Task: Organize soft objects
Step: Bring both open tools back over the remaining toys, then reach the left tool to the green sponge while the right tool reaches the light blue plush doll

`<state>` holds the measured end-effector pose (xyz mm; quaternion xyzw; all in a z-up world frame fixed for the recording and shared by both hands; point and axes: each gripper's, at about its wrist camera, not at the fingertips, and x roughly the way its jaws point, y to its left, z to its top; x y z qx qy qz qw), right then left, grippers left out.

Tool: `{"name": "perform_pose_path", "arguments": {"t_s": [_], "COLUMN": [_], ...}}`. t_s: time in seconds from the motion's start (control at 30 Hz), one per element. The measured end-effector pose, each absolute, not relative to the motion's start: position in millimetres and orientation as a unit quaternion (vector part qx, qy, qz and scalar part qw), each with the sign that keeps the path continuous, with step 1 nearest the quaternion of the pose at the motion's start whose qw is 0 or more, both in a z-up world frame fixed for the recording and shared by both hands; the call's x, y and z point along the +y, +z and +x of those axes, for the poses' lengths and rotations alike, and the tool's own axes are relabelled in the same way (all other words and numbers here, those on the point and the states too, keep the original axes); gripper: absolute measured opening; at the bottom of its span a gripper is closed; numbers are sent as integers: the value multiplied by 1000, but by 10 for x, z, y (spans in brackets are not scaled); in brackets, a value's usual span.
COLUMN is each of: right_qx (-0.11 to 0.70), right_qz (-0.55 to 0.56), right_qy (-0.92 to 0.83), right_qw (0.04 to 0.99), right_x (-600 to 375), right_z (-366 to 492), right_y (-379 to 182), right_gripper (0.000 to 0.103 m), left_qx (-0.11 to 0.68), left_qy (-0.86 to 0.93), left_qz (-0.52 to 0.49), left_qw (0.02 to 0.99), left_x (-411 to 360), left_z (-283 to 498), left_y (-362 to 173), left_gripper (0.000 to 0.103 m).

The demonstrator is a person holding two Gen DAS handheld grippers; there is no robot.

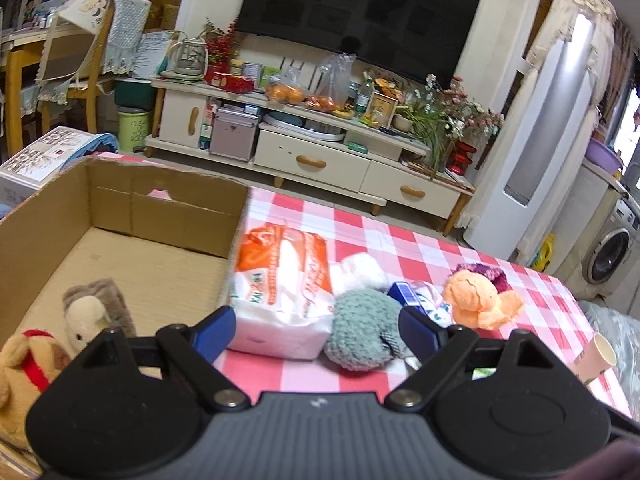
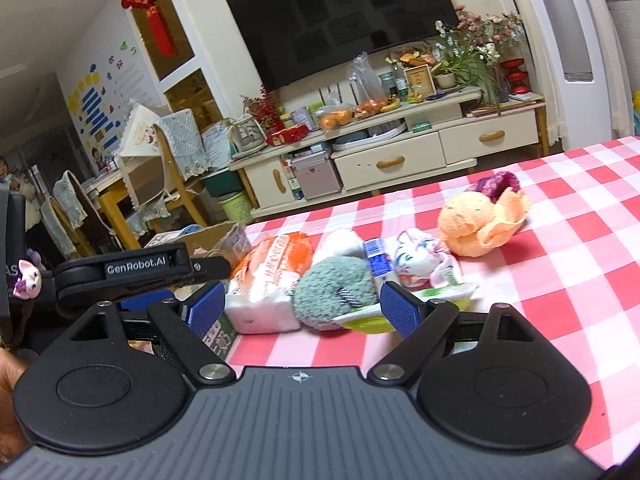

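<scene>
A cardboard box [image 1: 132, 204] stands at the left on the red checked table [image 1: 420, 248] and holds two plush toys [image 1: 86, 316]. Beside it lie an orange-and-white tissue pack [image 1: 280, 276], a green knitted soft item [image 1: 362, 330], a white fluffy item [image 1: 360, 270] and an orange plush [image 1: 478, 300]. My left gripper [image 1: 316, 334] is open and empty, just in front of the tissue pack and the green item. My right gripper [image 2: 302, 306] is open and empty, near the same tissue pack [image 2: 272, 280], green item [image 2: 334, 288] and orange plush [image 2: 476, 220].
A blue-and-white packet [image 1: 412, 298] and a patterned cloth bundle [image 2: 420, 260] lie between the green item and the orange plush. A green-edged wrapper [image 2: 440, 294] lies by my right finger. A paper cup [image 1: 598, 356] stands at the table's right edge. A TV cabinet [image 1: 320, 160] stands beyond.
</scene>
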<state>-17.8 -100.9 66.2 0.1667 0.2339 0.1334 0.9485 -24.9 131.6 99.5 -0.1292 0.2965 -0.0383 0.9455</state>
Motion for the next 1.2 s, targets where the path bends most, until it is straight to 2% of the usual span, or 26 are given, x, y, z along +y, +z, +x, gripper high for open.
{"name": "perform_pose_path", "arguments": {"t_s": [0.53, 0.9, 1.2], "right_qx": [223, 267, 297], "right_qz": [161, 176, 67], "right_qy": [76, 34, 29], "right_qw": [959, 947, 952], "right_x": [-1158, -1351, -1335], "right_z": [-280, -177, -213], "right_y": [611, 459, 433], "right_gripper": [103, 103, 103], "left_qx": [310, 341, 366], "left_qy": [-107, -162, -205], "left_qz": [-76, -34, -49], "left_qw": [942, 925, 907], "left_x": [868, 575, 343], "left_z": [-272, -271, -267], "left_y": [876, 692, 575], "left_gripper": [89, 89, 89]}}
